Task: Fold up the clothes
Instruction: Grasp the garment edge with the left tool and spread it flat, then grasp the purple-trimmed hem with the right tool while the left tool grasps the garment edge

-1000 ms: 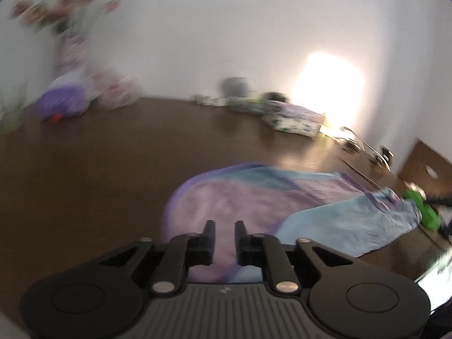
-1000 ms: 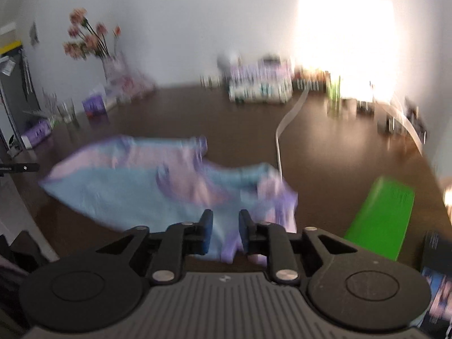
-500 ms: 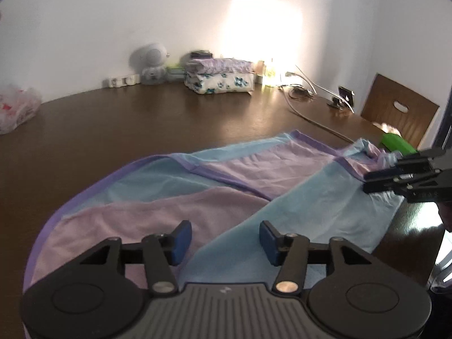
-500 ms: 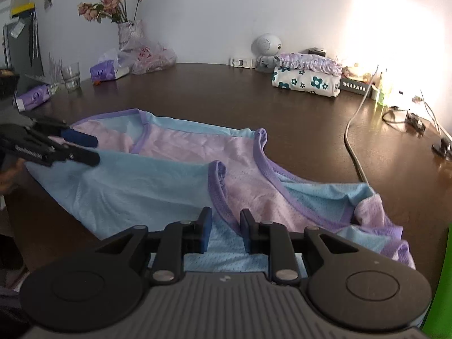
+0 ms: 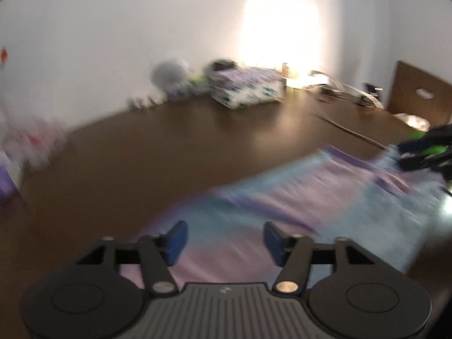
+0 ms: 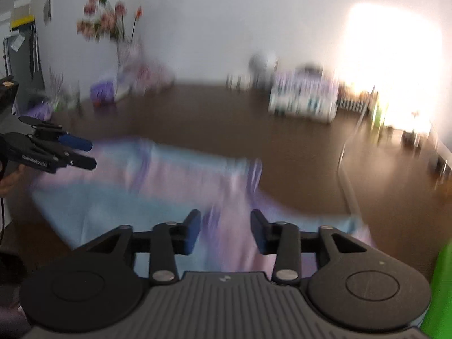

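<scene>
In the left wrist view, the left tool [image 5: 224,238] had its jaws opening, blue pads well apart, with nothing pinched between them; they hung over the near end of the blue and lilac garment [image 5: 296,206], which lay spread on the dark brown tabletop [image 5: 169,147] along its near edge. The picture was blurred. The right tool [image 5: 406,152] showed at the garment's right-hand end, though whether it touched the cloth could not be told. A folded floral pile [image 5: 245,89] sat near the tabletop's far edge by the white wall, with a chair back [image 5: 418,96] at the right. In the right wrist view, the right tool [image 6: 226,230] also had its jaws opening and held nothing, the garment [image 6: 141,186] lying below and beyond its pads. The left tool [image 6: 76,152] hovered at the garment's left end, pads parted, a hand [image 6: 8,180] behind it. A vase of flowers [image 6: 113,28] stood toward the far left corner of the tabletop [image 6: 282,155], and a green object [image 6: 440,282] showed at the near right.
</scene>
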{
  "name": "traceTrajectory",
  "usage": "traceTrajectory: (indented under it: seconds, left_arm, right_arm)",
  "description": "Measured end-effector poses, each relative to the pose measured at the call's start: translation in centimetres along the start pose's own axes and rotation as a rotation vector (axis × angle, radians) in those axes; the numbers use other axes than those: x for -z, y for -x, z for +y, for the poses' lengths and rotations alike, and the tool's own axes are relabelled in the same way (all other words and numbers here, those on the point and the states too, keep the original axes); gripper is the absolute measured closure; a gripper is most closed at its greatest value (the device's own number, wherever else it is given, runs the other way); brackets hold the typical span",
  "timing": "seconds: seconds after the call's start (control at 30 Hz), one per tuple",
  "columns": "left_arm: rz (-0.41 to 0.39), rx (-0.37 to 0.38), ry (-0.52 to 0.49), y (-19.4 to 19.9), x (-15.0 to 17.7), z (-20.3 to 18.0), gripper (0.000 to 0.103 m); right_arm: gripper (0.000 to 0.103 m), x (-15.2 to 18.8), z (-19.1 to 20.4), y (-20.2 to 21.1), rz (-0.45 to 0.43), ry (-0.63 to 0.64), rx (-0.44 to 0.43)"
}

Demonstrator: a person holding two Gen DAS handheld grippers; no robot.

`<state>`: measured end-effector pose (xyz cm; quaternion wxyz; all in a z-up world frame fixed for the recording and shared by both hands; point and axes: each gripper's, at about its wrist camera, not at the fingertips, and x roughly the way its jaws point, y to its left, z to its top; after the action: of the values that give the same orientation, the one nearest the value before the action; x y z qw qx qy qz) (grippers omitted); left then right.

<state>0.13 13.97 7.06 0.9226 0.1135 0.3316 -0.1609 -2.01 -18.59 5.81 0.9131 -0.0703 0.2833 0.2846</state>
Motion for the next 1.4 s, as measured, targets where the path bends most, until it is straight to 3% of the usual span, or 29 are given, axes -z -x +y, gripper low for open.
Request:
traceTrajectory:
  seconds: [0.03, 0.07, 0.17, 0.23, 0.43, 0.5, 0.57, 0.7, 0.77, 0.87, 0.97, 1.07, 1.23, 1.33, 1.4]
  left_arm:
    - [0.030, 0.017, 0.006, -1.2, -1.2, 0.6, 0.022]
    - [0.061, 0.035, 0.012, -2.5, -2.3, 1.2, 0.022]
    - [0.180, 0.094, 0.107, -6.7, -4.2, 2.7, 0.022]
    - [0.214, 0.105, 0.152, -8.7, -4.2, 3.2, 0.024]
    - [0.151, 0.163, 0.147, -10.5, -4.4, 3.5, 0.025]
    - [0.171, 0.163, 0.097, -11.0, -4.5, 3.0, 0.035]
    - [0.181, 0.156, 0.050, -10.8, -4.4, 2.5, 0.059]
    - [0.172, 0.163, -0.005, -10.2, -4.0, 1.8, 0.079]
    - [0.172, 0.163, -0.016, -10.1, -4.0, 1.7, 0.097]
    - [0.155, 0.145, -0.051, -9.6, -3.9, 1.2, 0.103]
    - [0.101, 0.102, -0.086, -8.3, -4.1, 0.2, 0.103]
    - [0.028, 0.045, -0.125, -5.9, -4.1, -1.3, 0.103]
    - [-0.082, -0.047, -0.185, -1.3, -2.7, -4.1, 0.103]
    - [-0.080, -0.084, -0.235, 0.3, -0.1, -6.1, 0.103]
    - [-0.045, -0.072, -0.246, 0.1, 1.2, -6.4, 0.101]
  right_arm:
    - [0.050, -1.2, -0.2, 0.0, -0.030, 0.005, 0.014]
    - [0.045, -2.2, -0.7, -0.7, -0.023, 0.001, 0.023]
    - [0.045, -4.7, -2.7, -3.6, -0.012, -0.071, 0.044]
    - [0.046, -5.2, -3.9, -5.5, 0.015, -0.134, 0.041]
    - [0.053, -4.2, -5.4, -10.8, 0.129, -0.243, -0.001]
    - [0.060, -3.7, -5.2, -12.1, 0.157, -0.242, -0.002]
    - [0.068, -3.4, -4.9, -12.2, 0.140, -0.229, 0.000]
    - [0.080, -3.0, -3.7, -12.2, 0.121, -0.153, 0.014]
    - [0.091, -3.1, -2.9, -12.3, 0.117, -0.115, -0.012]
    - [0.098, -3.3, -2.1, -12.5, 0.100, -0.091, -0.017]
    - [0.099, -3.7, -2.1, -11.7, 0.051, -0.096, 0.017]
    - [0.099, -4.1, -2.0, -9.8, -0.003, -0.097, -0.008]
    - [0.099, -3.2, 0.2, -4.1, -0.146, 0.037, -0.025]
    - [0.099, -1.2, 1.6, -0.7, -0.204, 0.167, -0.035]
    - [0.099, 0.4, 1.8, 0.6, -0.162, 0.198, -0.065]
